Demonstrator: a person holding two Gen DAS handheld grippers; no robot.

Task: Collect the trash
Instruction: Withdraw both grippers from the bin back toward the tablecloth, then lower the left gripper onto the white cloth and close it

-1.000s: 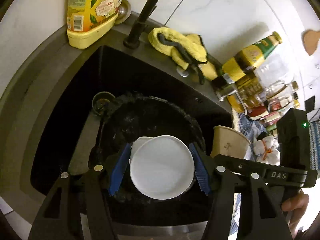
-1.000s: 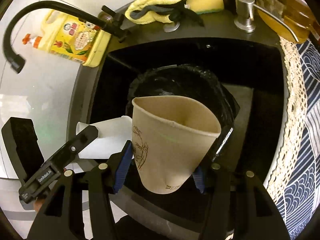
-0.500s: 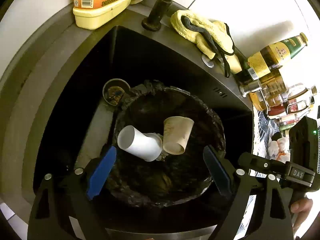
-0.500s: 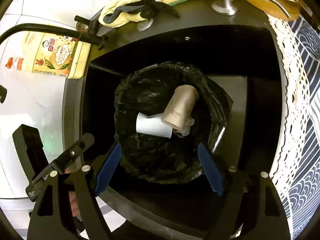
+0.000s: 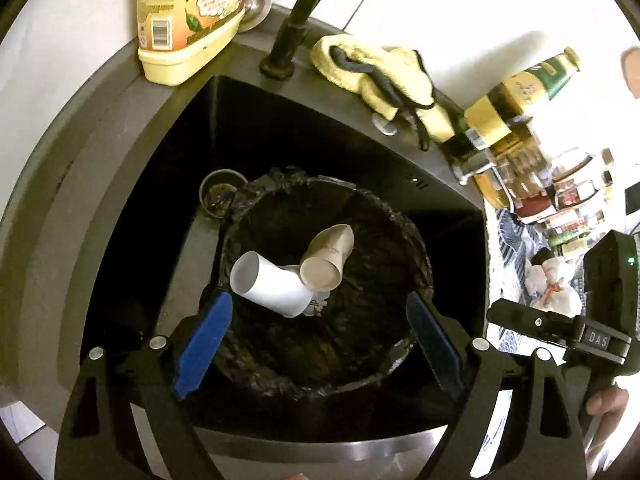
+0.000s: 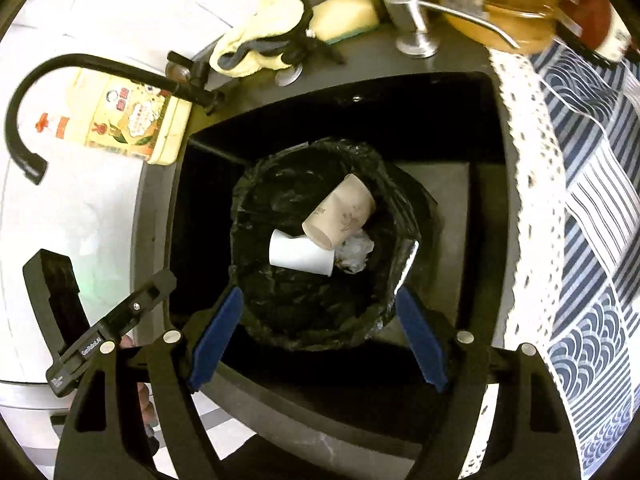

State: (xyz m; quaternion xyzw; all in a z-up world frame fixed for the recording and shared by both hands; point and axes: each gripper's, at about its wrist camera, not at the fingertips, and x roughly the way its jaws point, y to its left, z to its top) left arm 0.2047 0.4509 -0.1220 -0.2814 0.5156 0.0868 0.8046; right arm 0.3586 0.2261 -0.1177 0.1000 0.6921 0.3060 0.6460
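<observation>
Centre of both views: a white cup and a brown cup lie touching inside the black-lined bin. Left tool and right tool, lower frame, spread wide, empty.

The left gripper points down with its two blue pads far apart — nothing sits between them. The right gripper also points down, its blue pads spread wide and holding nothing. A few fingers of the person's hand show at the edge — just the tips.
</observation>
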